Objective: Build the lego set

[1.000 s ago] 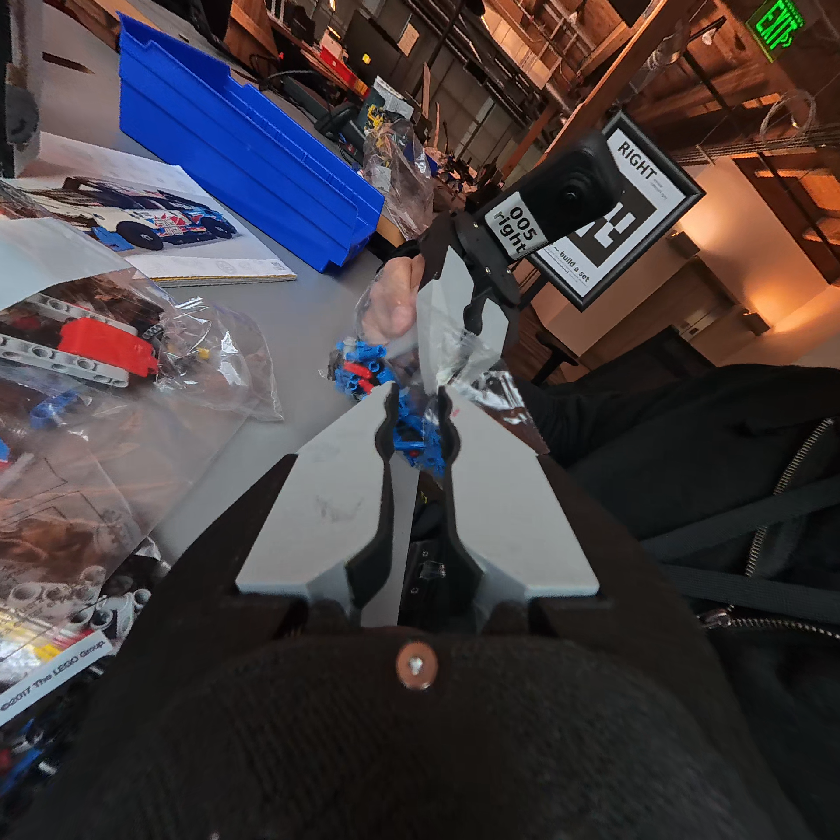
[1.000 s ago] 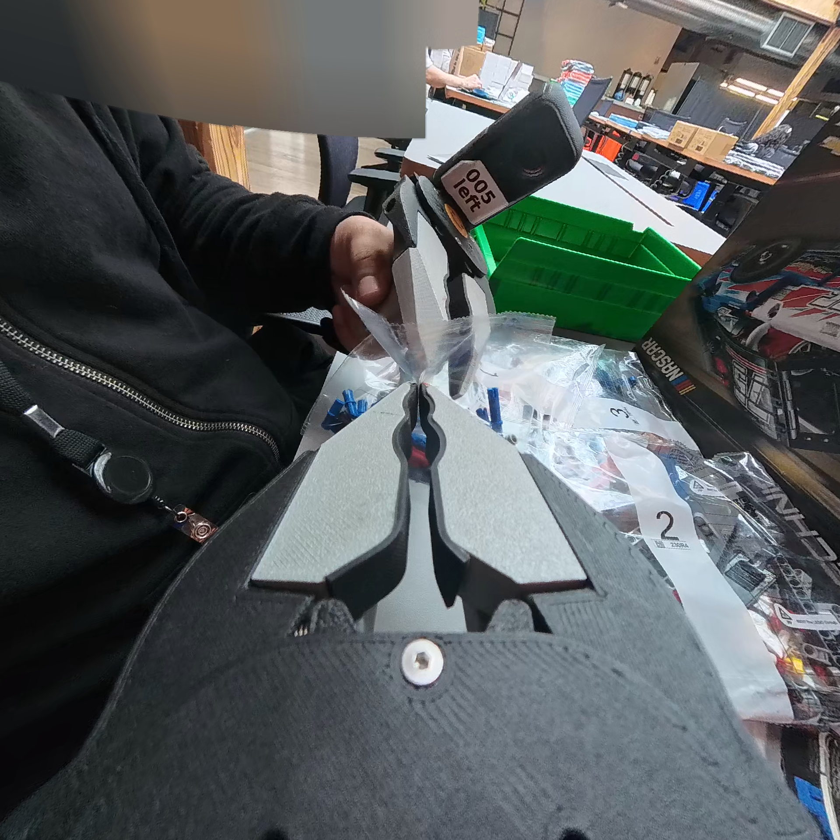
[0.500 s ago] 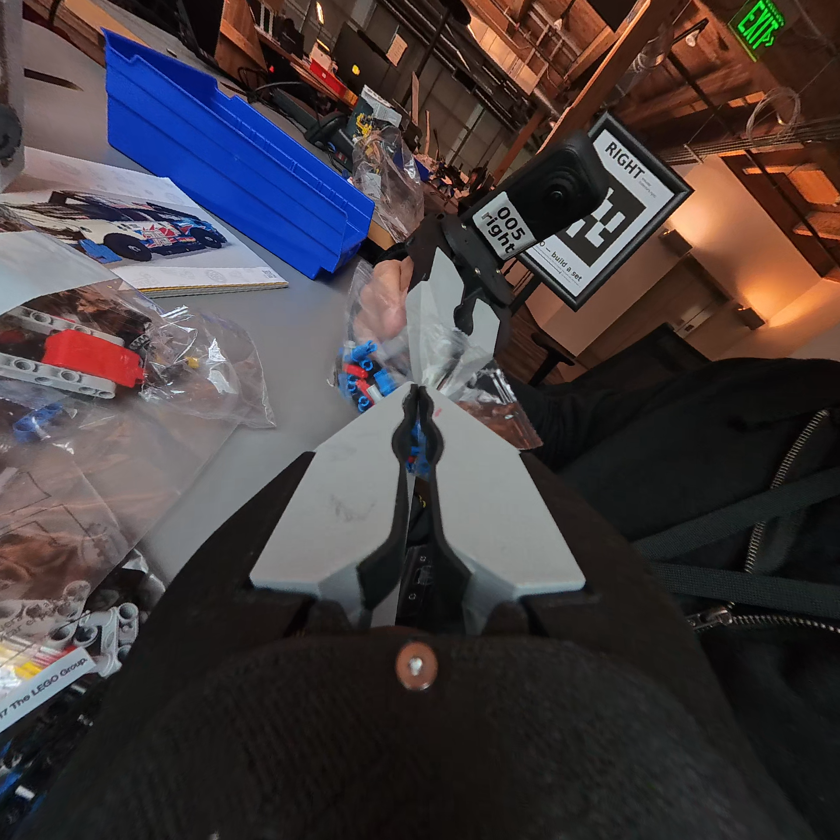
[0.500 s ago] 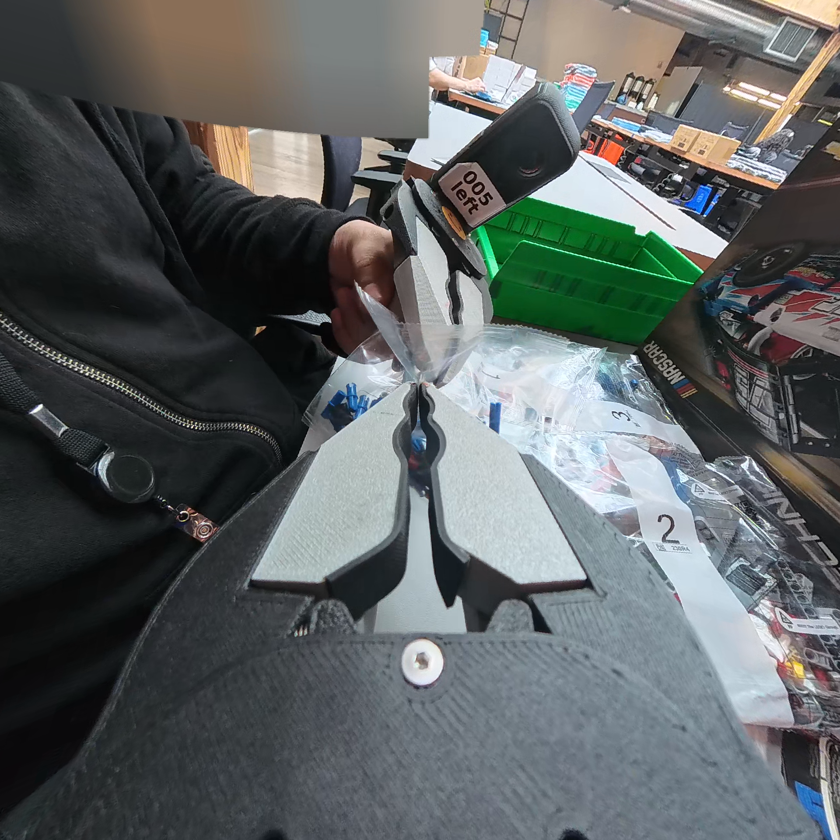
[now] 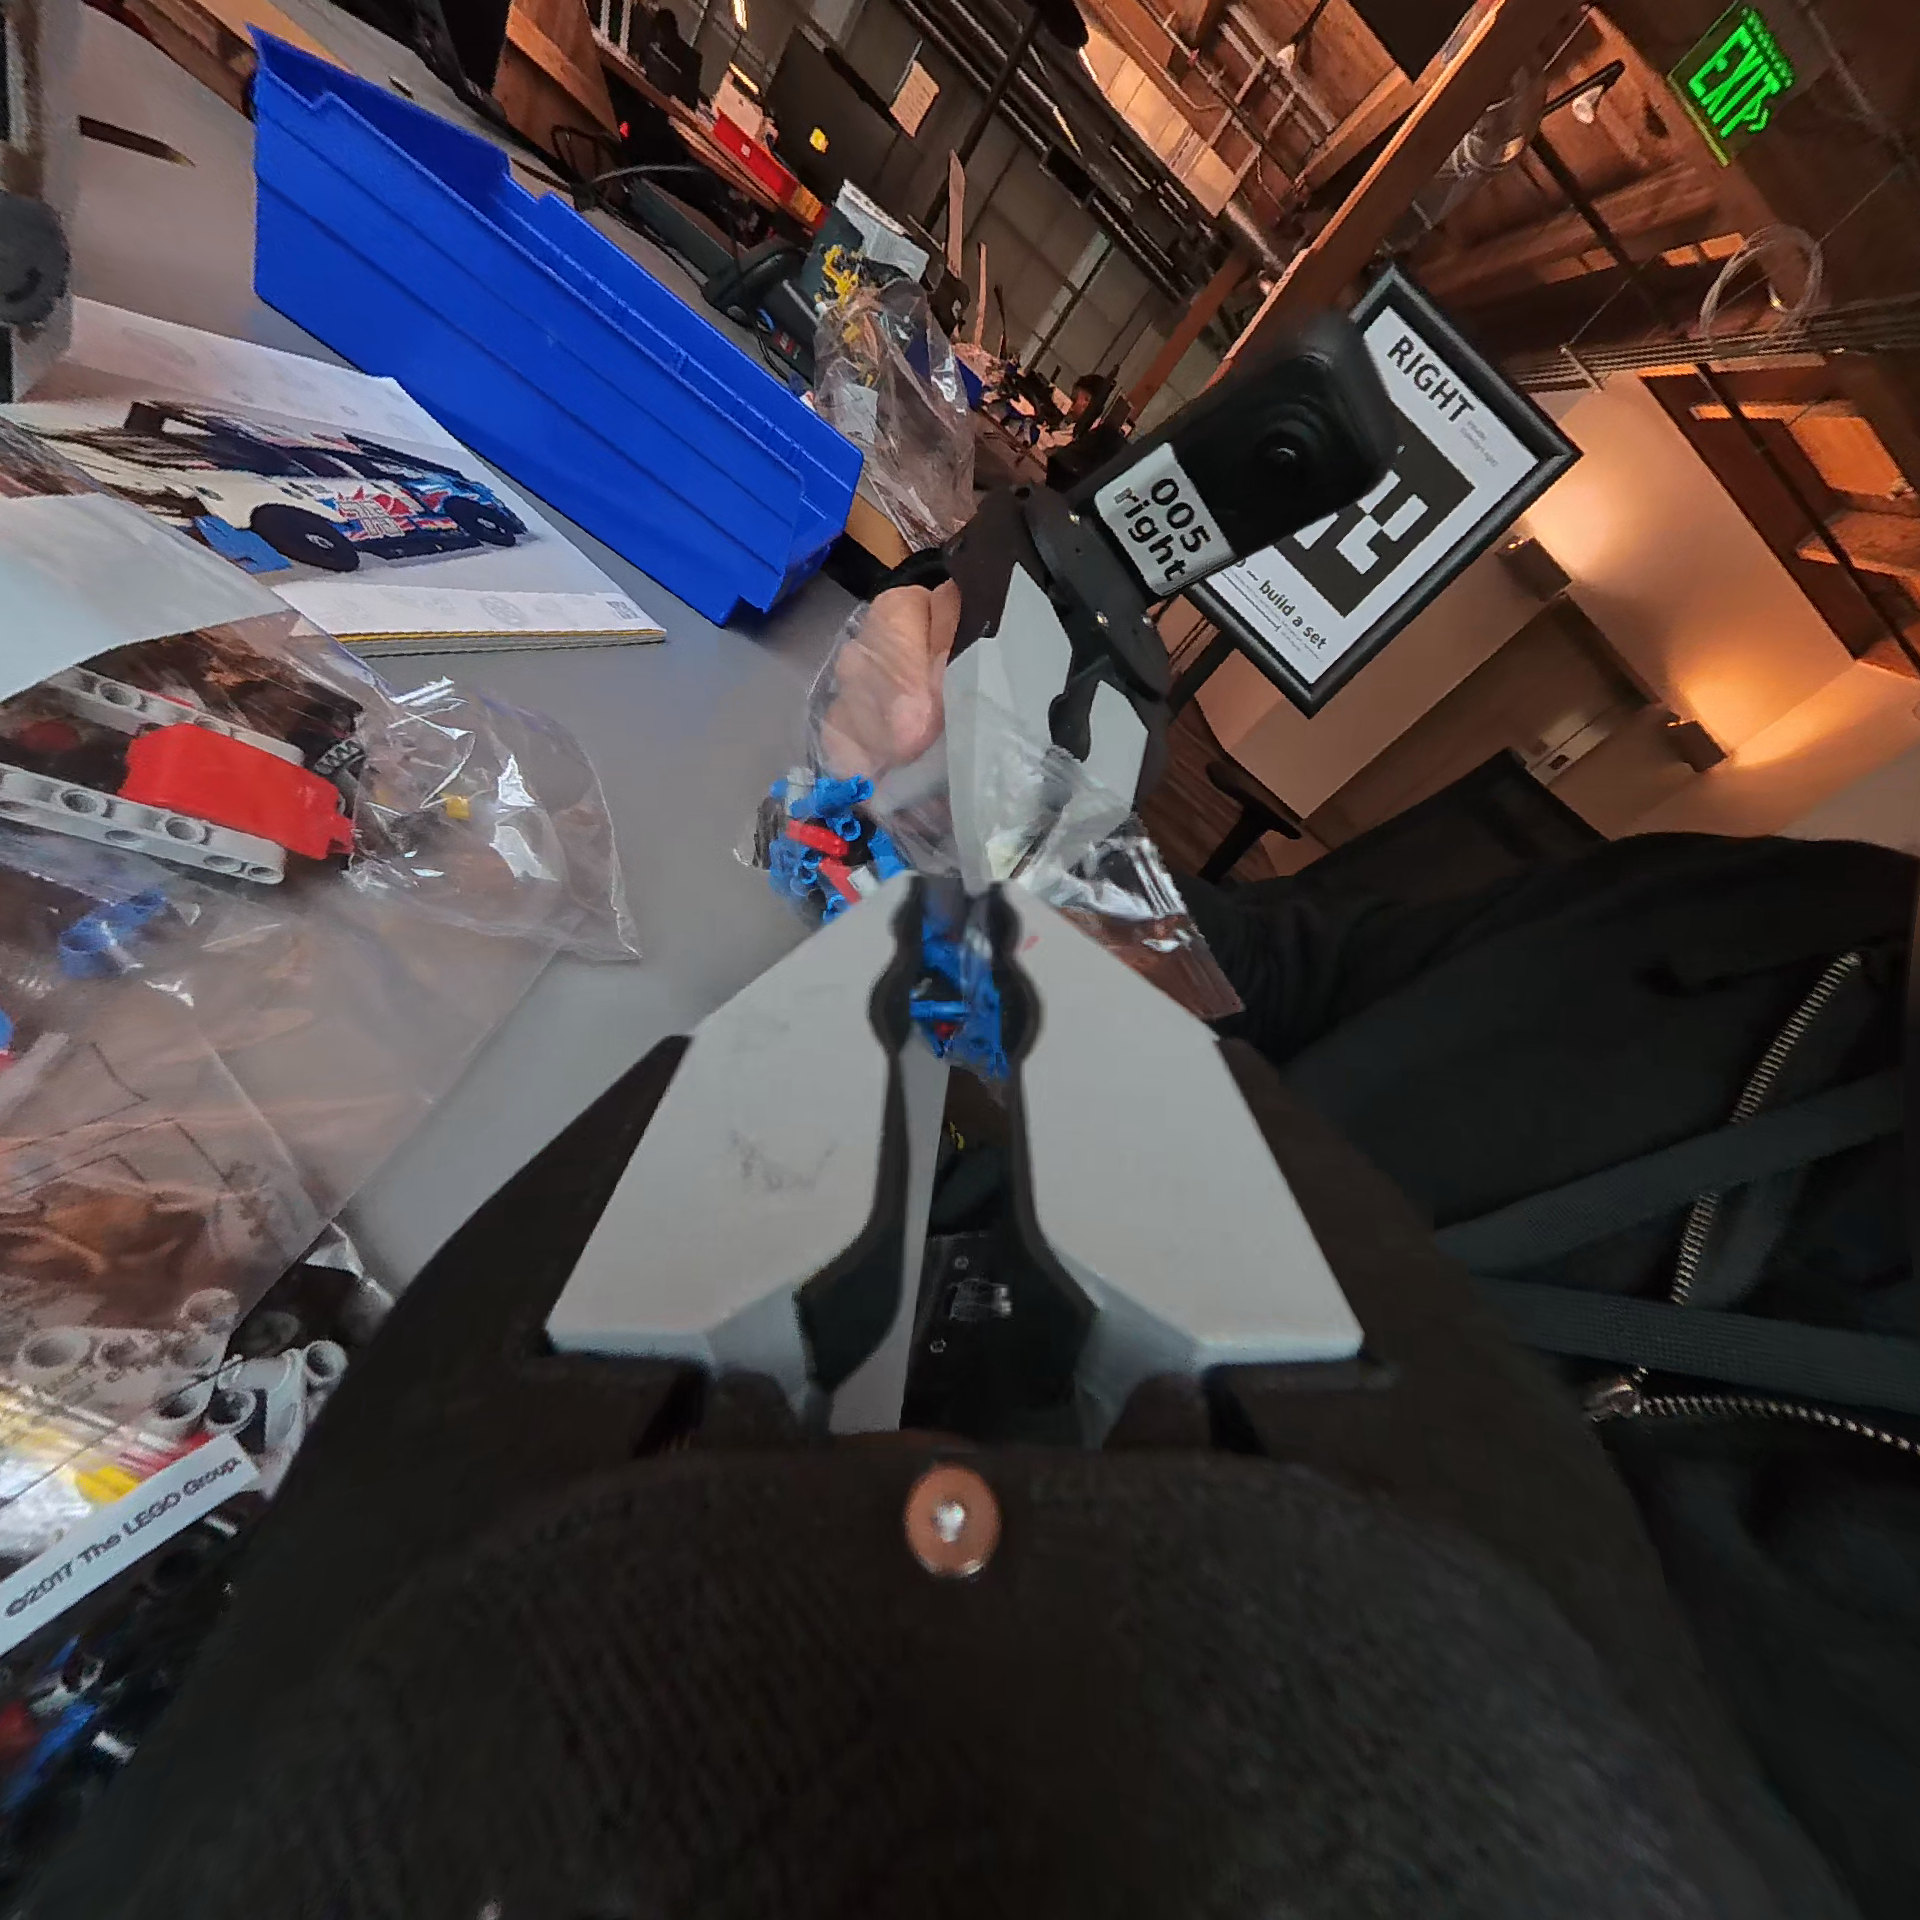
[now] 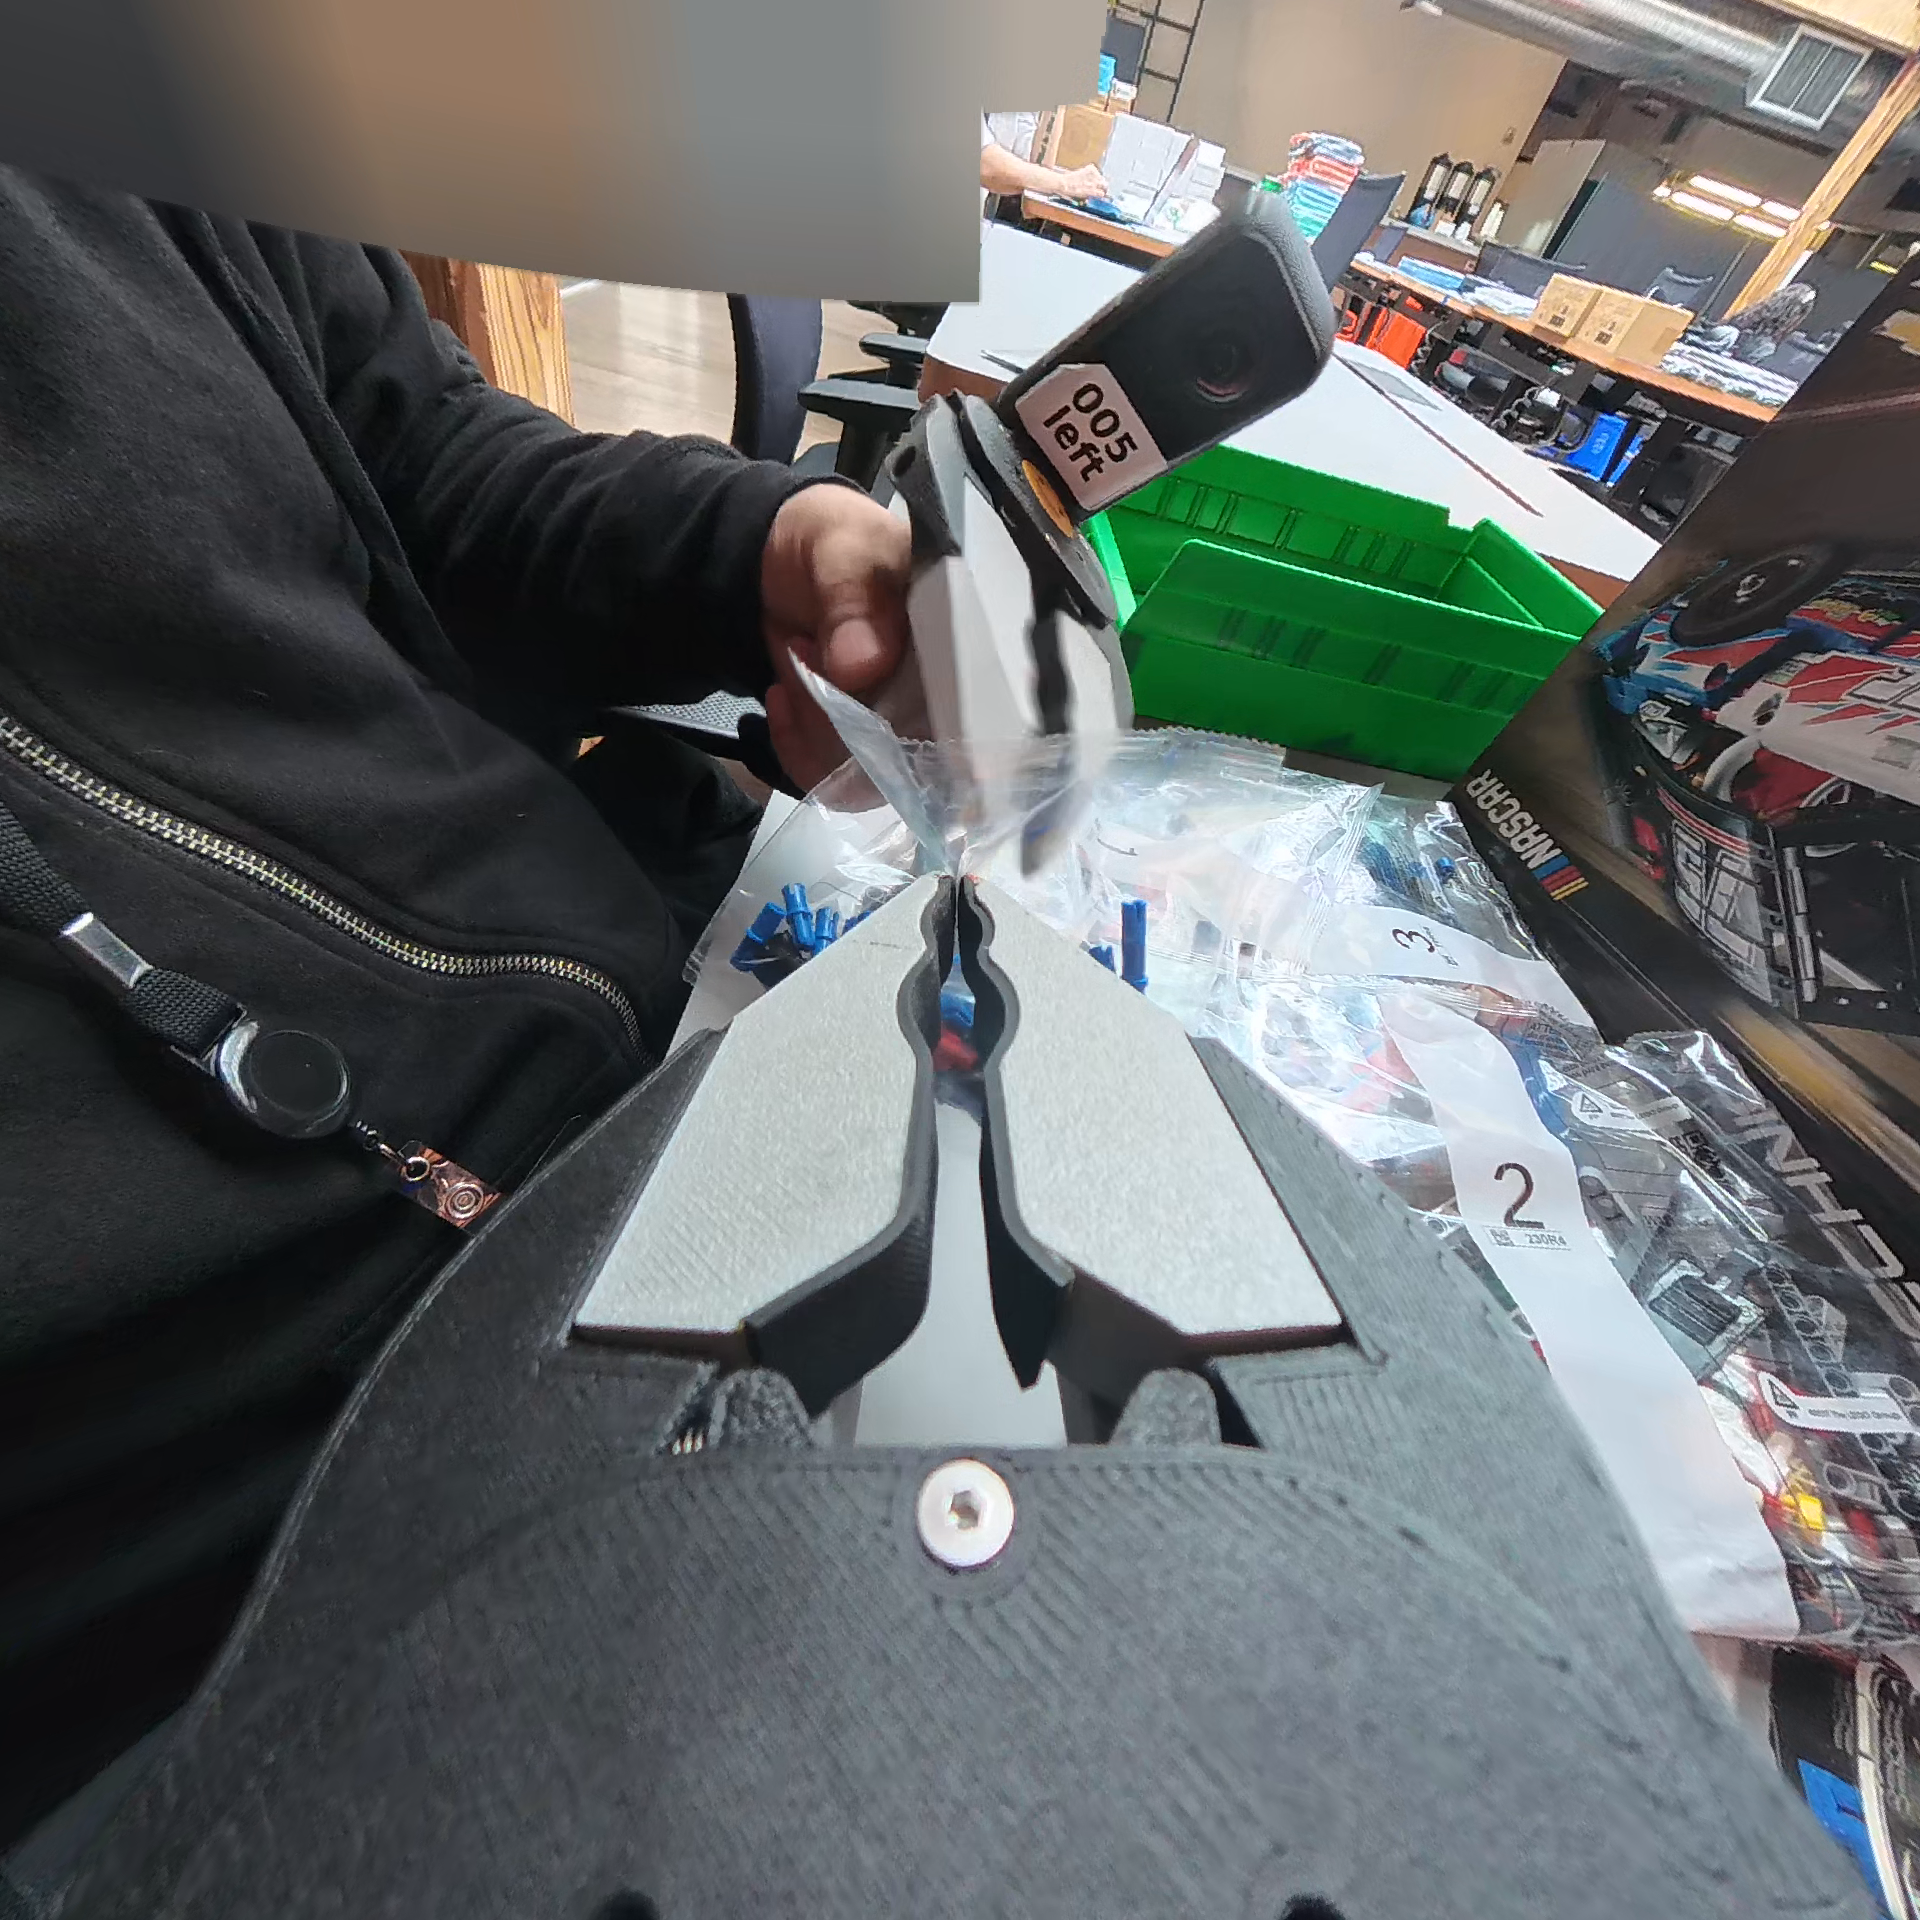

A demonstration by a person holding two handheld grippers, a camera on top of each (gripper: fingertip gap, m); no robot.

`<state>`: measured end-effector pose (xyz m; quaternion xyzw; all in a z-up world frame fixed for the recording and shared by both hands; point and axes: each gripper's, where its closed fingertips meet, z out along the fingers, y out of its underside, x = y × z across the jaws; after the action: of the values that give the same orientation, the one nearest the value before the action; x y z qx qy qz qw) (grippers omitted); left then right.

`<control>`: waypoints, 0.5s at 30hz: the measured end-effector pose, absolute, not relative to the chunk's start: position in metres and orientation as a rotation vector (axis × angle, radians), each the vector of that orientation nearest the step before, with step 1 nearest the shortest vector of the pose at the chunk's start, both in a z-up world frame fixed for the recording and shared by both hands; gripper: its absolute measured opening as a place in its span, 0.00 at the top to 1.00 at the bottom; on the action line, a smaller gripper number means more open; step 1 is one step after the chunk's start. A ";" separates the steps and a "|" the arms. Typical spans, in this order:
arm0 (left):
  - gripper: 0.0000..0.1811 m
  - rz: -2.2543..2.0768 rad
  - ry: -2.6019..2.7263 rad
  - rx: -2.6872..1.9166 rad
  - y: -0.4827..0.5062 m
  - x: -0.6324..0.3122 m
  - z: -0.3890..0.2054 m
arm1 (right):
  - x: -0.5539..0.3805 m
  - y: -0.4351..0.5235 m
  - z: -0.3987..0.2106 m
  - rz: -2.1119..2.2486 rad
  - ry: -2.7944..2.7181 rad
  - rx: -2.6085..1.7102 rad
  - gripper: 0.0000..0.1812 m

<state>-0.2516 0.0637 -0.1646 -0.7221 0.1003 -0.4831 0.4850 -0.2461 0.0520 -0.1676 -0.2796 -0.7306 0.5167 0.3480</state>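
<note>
The small clear bag [image 5: 997,821] of blue pieces is held above the table edge, pinched by the left gripper [image 5: 954,896], closed since a second ago, and by the right gripper [image 6: 956,885], still clamped.

Clear plastic bag [image 5: 997,800] of blue and red pegs at the grey-and-black fingertips; beyond them, a solid blue plastic bin [image 5: 540,343].

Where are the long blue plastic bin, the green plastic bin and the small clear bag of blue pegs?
long blue plastic bin [image 5: 540,343], left wrist view, on its side wall.
green plastic bin [image 6: 1340,634], right wrist view, on its front wall.
small clear bag of blue pegs [image 5: 831,831], left wrist view, on the pegs inside.
</note>
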 end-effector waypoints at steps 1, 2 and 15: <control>0.90 -1.177 0.249 -1.776 0.064 -0.250 -0.167 | -0.246 0.051 -0.168 1.342 -1.897 -0.723 1.00; 0.87 -1.174 0.253 -1.788 0.064 -0.249 -0.169 | -0.246 0.050 -0.168 1.343 -1.901 -0.720 1.00; 1.00 -1.193 0.312 -1.709 0.058 -0.236 -0.163 | -0.242 0.045 -0.170 1.373 -1.939 -0.697 1.00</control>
<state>-0.2365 0.0583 -0.1625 -0.7048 0.1286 -0.4922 0.4944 -0.2417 0.0451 -0.1704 -0.2661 -0.7402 0.5242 0.3263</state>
